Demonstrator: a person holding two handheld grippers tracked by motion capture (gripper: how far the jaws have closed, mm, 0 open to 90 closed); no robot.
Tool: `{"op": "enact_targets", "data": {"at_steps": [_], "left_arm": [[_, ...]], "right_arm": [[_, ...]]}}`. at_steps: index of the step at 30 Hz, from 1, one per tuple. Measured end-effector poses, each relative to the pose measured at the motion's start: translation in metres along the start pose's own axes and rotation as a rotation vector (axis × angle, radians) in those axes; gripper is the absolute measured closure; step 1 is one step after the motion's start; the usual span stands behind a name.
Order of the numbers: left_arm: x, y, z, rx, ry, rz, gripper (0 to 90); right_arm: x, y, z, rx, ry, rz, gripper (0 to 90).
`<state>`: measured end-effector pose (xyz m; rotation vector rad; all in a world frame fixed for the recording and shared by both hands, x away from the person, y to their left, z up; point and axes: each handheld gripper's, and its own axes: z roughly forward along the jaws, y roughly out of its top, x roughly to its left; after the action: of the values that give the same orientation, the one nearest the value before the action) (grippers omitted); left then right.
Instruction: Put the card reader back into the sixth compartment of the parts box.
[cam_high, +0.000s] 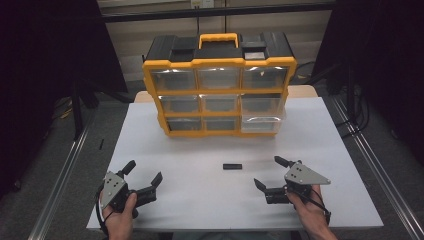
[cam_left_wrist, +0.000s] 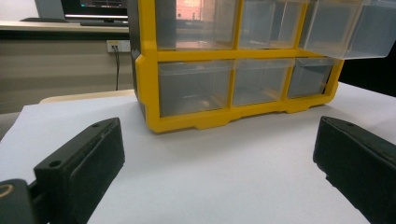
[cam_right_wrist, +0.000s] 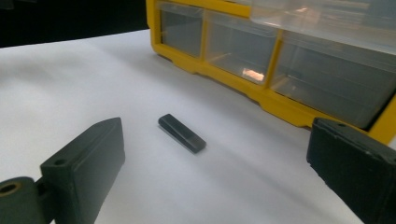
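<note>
A white table (cam_high: 200, 200) carries a yellow-and-black drawer cabinet (cam_high: 219, 85) at its far edge, leaving a broad bare stretch toward the near edge. The cabinet's clear drawers look empty; the left gripper view shows the middle-right drawer (cam_left_wrist: 345, 28) pulled out. A small black bar (cam_high: 232, 166) lies flat mid-table, apart from the cabinet; the right gripper view has it between the jaws, farther off. The left gripper (cam_high: 145, 177) and right gripper (cam_high: 267, 172) sit near the near edge, both spread wide, holding nothing.
</note>
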<state>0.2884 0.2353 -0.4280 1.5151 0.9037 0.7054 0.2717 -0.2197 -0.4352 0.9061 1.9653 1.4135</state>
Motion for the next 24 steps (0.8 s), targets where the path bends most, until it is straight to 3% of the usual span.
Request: {"op": "enact_targets", "data": {"at_steps": [5,10,17,21,24], "left_arm": [[-0.001,0.0,0.001,-0.002,-0.001,-0.01,2.2],[0.0,0.0,0.001,0.01,-0.002,0.008,2.2],[0.0,0.0,0.0,0.013,-0.007,0.008,2.1],[0.0,0.0,0.001,0.012,-0.006,0.004,2.2],[0.0,-0.001,0.001,0.013,-0.007,0.004,2.2]], "right_arm": [[0.005,0.004,0.004,0.003,0.046,-0.01,1.4],[0.007,0.009,0.011,0.028,0.1,-0.002,0.0],[0.009,0.014,0.026,0.082,0.098,0.016,1.3],[0.013,0.021,0.034,0.087,0.169,0.003,0.7],[0.015,0.027,0.04,0.12,0.187,-0.005,0.8]]}}
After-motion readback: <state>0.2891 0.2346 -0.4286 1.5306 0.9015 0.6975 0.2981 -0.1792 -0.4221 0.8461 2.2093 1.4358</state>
